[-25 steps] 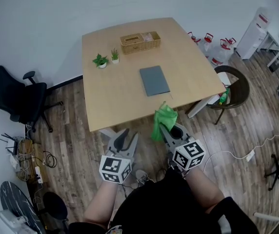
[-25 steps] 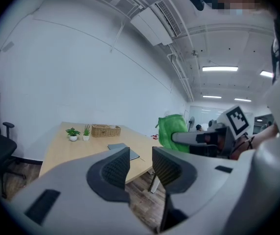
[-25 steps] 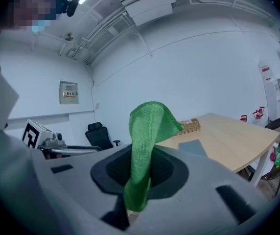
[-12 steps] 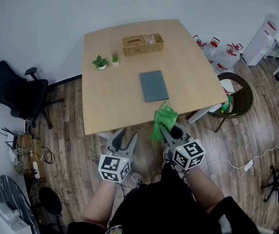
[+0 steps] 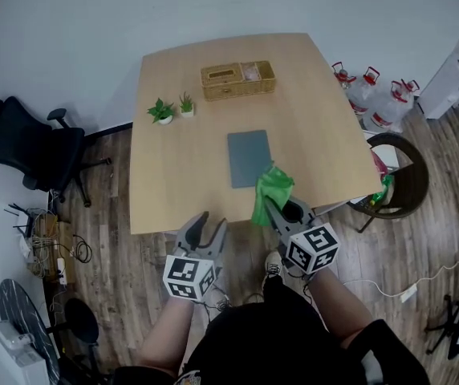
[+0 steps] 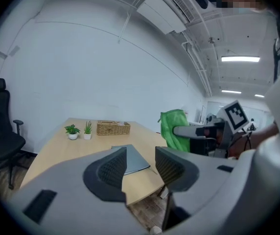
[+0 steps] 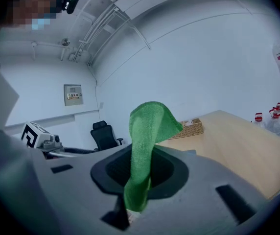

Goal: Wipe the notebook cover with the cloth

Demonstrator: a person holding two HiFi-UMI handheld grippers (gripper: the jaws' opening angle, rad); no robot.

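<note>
A grey notebook [image 5: 249, 158] lies flat near the middle of the wooden table [image 5: 173, 183]; it also shows past the left jaws, notebook [image 6: 134, 161]. My right gripper [image 5: 273, 209] is shut on a green cloth [image 5: 271, 192], which stands up from the jaws over the table's near edge, just short of the notebook. In the right gripper view the cloth [image 7: 146, 146] is pinched between the pads of the right gripper [image 7: 140, 175]. My left gripper [image 5: 203, 225] hangs before the near edge; its jaws have just been opening and stand open with nothing between them, left gripper [image 6: 140, 164].
A wicker basket [image 5: 237, 79] and two small potted plants [image 5: 162, 111] stand at the table's far side. A black office chair [image 5: 29, 147] is at the left. A brown chair [image 5: 400, 181] and water bottles [image 5: 374, 95] are at the right. Cables lie on the wood floor.
Both grippers have moved forward to the table's near edge. The cloth now reaches over the tabletop beside the notebook. The left jaws stand slightly wider.
</note>
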